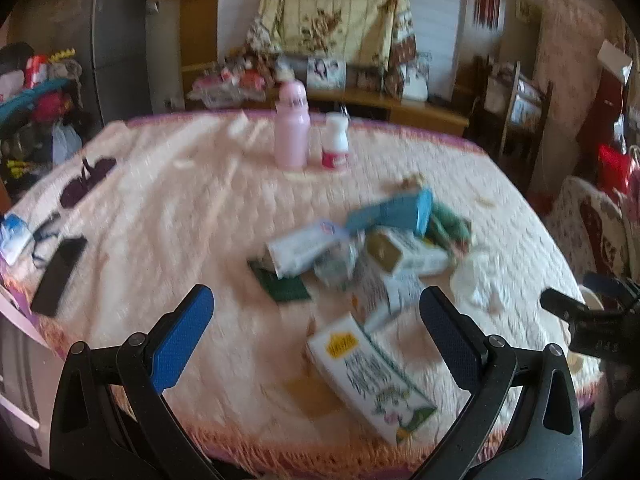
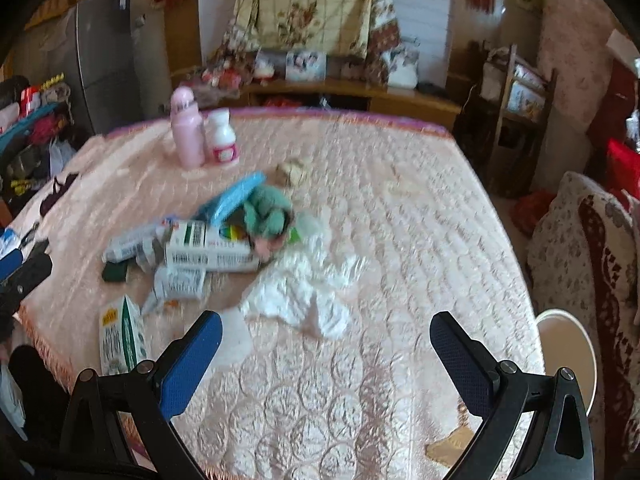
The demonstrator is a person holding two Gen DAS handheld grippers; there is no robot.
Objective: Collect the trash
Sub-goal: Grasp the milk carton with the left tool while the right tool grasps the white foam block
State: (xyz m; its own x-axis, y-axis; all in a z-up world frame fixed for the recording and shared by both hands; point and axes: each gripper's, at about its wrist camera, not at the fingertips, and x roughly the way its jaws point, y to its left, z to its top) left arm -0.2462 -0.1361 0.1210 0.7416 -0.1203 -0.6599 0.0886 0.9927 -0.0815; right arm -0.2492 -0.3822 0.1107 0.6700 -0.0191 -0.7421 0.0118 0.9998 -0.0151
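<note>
Both views are motion-smeared, so print on the cartons (image 1: 370, 372) in the trash pile is unreadable. The right tool (image 1: 592, 316) is cut off at the left view's edge, so no telling its jaws there. White bucket (image 2: 568, 344) half hidden behind the worktop (image 2: 400, 240).

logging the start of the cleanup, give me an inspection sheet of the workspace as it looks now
surface: table under a pink quilted cloth, fringed at the near edge
job's things: pile of cartons and wrappers mid-table; white carton lying near the edge; crumpled white tissue; white bin beside the table
clutter: pink bottle and white bottle upright at the far side; black phone
grippers: left claw open, empty; right claw open, empty
cables: dark cord near the phone
surroundings: grey fridge, wooden shelf, patterned chair
</note>
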